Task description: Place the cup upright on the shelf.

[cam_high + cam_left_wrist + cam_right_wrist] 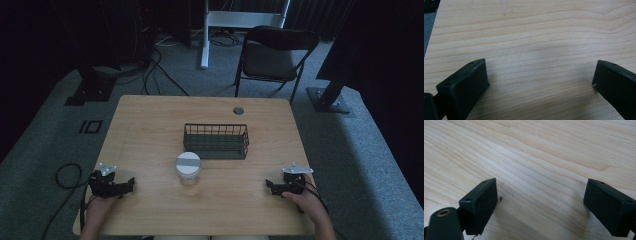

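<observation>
The wooden surface (150, 125) carries two things near its middle: a dark wire basket (216, 141), which looks empty as far as the high view shows, and just in front of it, toward the person, a clear jar (188, 169) with a white lid that bears a grey strip. The jar stands upright, close to the basket's near left corner, though whether they touch cannot be told. The work seems not yet begun: nothing is held and the jar is untouched. The left gripper (131, 183) rests near the front left edge of the surface, well apart from the jar, and the left gripper view shows its jaws spread wide over bare wood grain (536, 50) with nothing between them. The right gripper (268, 185) sits near the front right edge, likewise wide open and empty in its own view. Judging by the layout, reaching for the jar, grasping it and probably moving it to the basket all remain to be done.
</observation>
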`<state>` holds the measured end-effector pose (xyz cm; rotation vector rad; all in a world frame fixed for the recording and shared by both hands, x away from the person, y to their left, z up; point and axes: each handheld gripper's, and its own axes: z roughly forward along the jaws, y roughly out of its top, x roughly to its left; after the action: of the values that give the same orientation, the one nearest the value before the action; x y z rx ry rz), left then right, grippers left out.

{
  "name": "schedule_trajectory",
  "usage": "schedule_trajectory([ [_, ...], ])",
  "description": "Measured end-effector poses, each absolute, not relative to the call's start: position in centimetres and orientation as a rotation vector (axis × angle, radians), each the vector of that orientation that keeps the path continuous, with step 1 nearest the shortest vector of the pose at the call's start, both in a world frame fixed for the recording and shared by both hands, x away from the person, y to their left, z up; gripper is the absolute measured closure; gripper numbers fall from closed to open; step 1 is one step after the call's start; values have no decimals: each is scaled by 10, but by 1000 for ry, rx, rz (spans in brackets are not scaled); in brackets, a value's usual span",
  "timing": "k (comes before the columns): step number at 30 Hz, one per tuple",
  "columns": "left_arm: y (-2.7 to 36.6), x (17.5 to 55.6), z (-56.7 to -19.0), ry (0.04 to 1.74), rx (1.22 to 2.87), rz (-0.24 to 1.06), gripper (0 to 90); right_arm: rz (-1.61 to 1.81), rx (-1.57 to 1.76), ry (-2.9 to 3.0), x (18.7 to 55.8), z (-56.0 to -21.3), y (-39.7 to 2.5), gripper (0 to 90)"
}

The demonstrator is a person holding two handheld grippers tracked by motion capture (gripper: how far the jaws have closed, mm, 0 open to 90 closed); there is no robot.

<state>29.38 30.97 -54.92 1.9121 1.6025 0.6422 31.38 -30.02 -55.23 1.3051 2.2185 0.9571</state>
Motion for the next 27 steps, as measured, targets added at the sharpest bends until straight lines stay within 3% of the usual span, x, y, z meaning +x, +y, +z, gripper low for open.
schedule_trajectory([
  [27,310,294,-549,1599,1912,642,2,963,1302,2220,315,-552,-295,117],
])
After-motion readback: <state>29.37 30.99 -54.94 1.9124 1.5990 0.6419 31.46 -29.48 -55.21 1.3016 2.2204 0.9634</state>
